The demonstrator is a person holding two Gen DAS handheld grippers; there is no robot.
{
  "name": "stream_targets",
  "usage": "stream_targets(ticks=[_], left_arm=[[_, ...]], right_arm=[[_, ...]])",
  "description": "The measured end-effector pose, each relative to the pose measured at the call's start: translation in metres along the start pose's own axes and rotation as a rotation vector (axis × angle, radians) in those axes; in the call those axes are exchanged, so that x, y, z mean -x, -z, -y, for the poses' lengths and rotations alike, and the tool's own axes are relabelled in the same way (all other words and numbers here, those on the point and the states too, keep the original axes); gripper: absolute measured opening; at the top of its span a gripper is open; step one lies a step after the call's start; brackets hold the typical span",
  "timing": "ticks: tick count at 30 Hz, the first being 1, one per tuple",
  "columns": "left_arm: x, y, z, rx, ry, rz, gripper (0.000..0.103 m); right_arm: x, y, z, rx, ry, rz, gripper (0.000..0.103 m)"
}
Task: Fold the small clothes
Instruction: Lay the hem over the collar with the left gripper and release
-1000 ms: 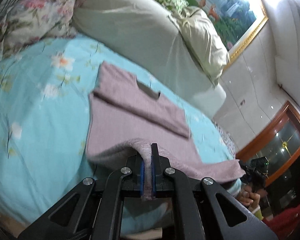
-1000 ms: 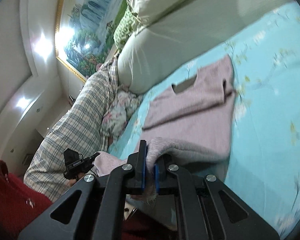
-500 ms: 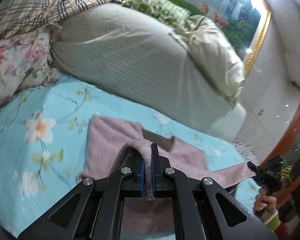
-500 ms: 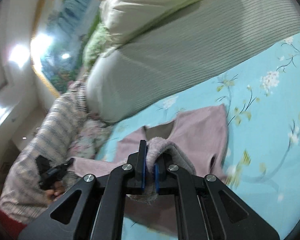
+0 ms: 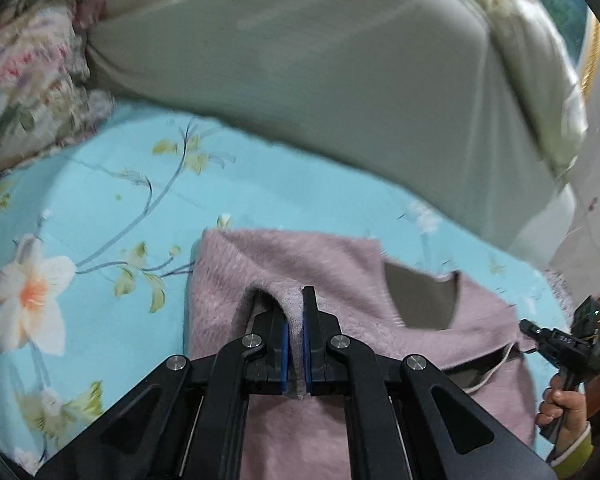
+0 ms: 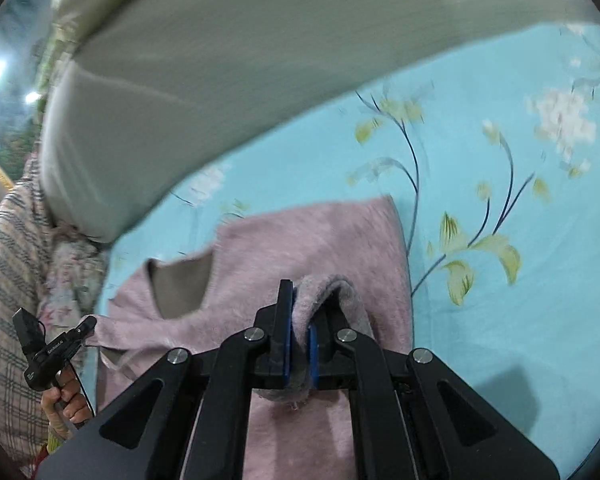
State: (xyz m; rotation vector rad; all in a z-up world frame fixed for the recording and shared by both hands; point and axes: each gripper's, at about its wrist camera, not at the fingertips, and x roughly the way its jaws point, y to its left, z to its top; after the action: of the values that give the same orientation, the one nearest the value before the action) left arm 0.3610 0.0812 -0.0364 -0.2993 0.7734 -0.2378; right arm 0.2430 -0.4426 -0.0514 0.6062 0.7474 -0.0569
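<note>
A small fuzzy mauve sweater (image 5: 300, 256) lies on the light-blue floral bedsheet (image 5: 100, 208), neckline (image 5: 420, 300) towards the pillows. My left gripper (image 5: 295, 304) is shut on a pinch of its hem, held low over the sweater's upper left part. My right gripper (image 6: 300, 300) is shut on another pinch of the hem, low over the sweater (image 6: 312, 236) near its right shoulder. The lifted hem runs between both grippers and covers the lower body. The right gripper also shows at the right edge of the left wrist view (image 5: 556, 340), the left gripper at the left edge of the right wrist view (image 6: 56, 352).
A big grey-green bolster (image 5: 320, 80) lies along the head of the bed just beyond the sweater, with a cream pillow (image 5: 540, 60) on it. Floral bedding (image 5: 32, 80) is heaped at the left, plaid cloth (image 6: 8, 280) beside it. Bare bedsheet (image 6: 500, 240) extends to the right.
Both grippers have carried the pinched hem forward and down over the sweater, towards its neckline. The bottom half now lies doubled over the top half.
</note>
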Motion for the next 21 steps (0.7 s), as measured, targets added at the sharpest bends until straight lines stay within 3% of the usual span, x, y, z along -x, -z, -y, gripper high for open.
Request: stream_targets(ticks=[4, 5, 6, 8, 10, 12, 14, 17, 21], left_arm=[[-0.017, 0.006, -0.013, 0.028, 0.000, -0.047, 0.007], [-0.012, 0.008, -0.016, 0.034, 0.010, -0.043, 0.013], [-0.006, 0.011, -0.016, 0.032, 0.021, -0.040, 0.024], [0.011, 0.019, -0.015, 0.022, 0.026, -0.025, 0.039], [0.028, 0.030, -0.009, 0.006, 0.054, -0.022, 0.039], [0.038, 0.045, 0.004, -0.014, 0.114, -0.047, 0.039], [0.032, 0.065, 0.028, -0.069, 0.169, -0.123, 0.039], [0.011, 0.082, 0.058, -0.129, 0.205, -0.222, 0.039], [-0.030, 0.084, 0.081, -0.211, 0.165, -0.315, 0.037]], right_arm=[[0.004, 0.001, 0.012, -0.072, -0.026, -0.018, 0.011], [0.013, 0.002, 0.014, -0.081, -0.027, -0.004, 0.021], [0.022, 0.002, 0.014, -0.082, -0.012, 0.014, 0.041], [0.052, 0.006, 0.012, -0.071, 0.029, 0.089, 0.063], [0.079, 0.014, 0.001, -0.024, 0.022, 0.149, 0.062], [0.085, 0.025, -0.017, 0.043, -0.020, 0.125, 0.062], [0.070, 0.043, -0.050, 0.185, -0.061, 0.012, 0.060], [0.024, 0.075, -0.102, 0.436, -0.029, -0.183, 0.055], [-0.039, 0.082, -0.122, 0.533, 0.018, -0.345, 0.047]])
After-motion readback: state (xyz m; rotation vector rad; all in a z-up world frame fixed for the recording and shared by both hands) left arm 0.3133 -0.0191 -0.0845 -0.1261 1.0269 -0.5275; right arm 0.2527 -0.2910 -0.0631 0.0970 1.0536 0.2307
